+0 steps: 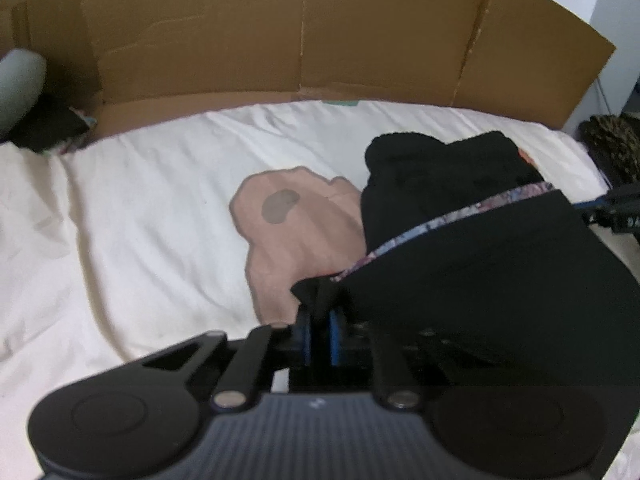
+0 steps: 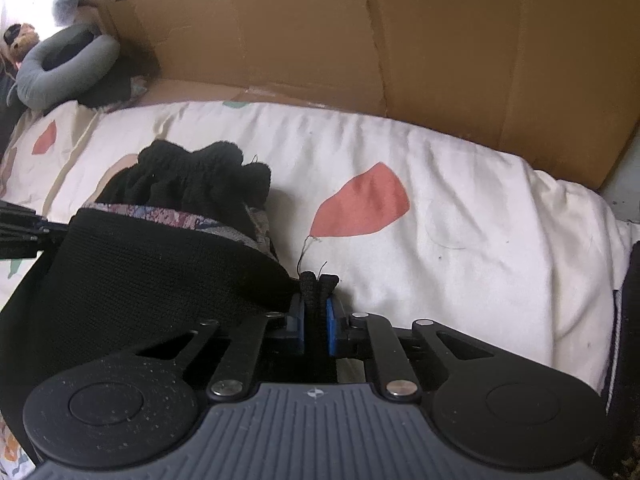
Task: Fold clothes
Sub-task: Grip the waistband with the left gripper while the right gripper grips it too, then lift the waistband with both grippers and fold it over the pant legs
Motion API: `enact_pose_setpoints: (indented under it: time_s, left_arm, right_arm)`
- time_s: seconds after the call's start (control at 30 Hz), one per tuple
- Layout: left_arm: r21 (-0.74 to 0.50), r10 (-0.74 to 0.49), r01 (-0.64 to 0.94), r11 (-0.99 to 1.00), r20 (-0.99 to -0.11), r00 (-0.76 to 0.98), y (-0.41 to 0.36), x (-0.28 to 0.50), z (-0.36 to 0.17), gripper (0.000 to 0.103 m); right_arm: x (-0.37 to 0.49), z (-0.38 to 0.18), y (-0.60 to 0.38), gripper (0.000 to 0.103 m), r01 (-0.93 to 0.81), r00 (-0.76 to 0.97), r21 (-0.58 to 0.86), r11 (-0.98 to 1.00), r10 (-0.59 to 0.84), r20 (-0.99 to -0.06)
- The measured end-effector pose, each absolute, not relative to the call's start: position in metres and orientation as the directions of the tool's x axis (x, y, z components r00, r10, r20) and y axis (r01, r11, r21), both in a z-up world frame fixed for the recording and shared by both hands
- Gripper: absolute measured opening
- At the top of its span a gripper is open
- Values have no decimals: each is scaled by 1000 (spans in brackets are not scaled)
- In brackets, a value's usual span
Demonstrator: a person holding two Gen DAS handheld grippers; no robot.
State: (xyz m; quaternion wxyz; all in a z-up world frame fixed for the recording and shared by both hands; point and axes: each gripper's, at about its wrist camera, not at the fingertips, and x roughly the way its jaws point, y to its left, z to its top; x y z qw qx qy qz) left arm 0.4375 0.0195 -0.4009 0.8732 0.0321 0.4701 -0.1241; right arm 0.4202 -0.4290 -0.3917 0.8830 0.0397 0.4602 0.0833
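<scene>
A black knit garment (image 1: pixel 480 264) with a patterned inner band (image 1: pixel 452 216) is held stretched between both grippers above the bed. My left gripper (image 1: pixel 319 320) is shut on its left corner. My right gripper (image 2: pixel 316 312) is shut on its right corner, and the garment (image 2: pixel 140 280) spreads to the left in the right wrist view. The far part of the garment (image 2: pixel 192 180) lies bunched on the white sheet (image 2: pixel 440 200). The other gripper shows at the right edge of the left wrist view (image 1: pixel 616 208).
A brown cardboard wall (image 1: pixel 300 40) stands along the far side of the bed. A grey neck pillow (image 2: pixel 64 68) and dark clothes lie at the far left. The sheet has pink (image 1: pixel 296 224) and red (image 2: pixel 360 208) patches. The bed edge is on the right.
</scene>
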Motion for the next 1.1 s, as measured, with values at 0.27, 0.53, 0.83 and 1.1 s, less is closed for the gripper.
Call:
enact_pose_setpoints:
  time_s: [0.27,0.53,0.83,1.1]
  left_arm:
    - [-47,-162,206,977,-794,587,38,419,-372,7]
    - [-35,-157,200,979,-755,636,35,408,-340,7]
    - [-4,-145,211,977,-737,660,31,435,-323,7]
    - [25,-142,239,971,-742,655,23,459,-327,7]
  right_arm:
    - [407,-369,-446,8,-67,622,166,984,171,-764]
    - [393,-344,-452,8,-61,676,186,981,178,-715]
    - [397,-329,-456,8,-21,712,198,980,153,-686]
    - [406,-327,-461,8,7,715,176,984,118,-689]
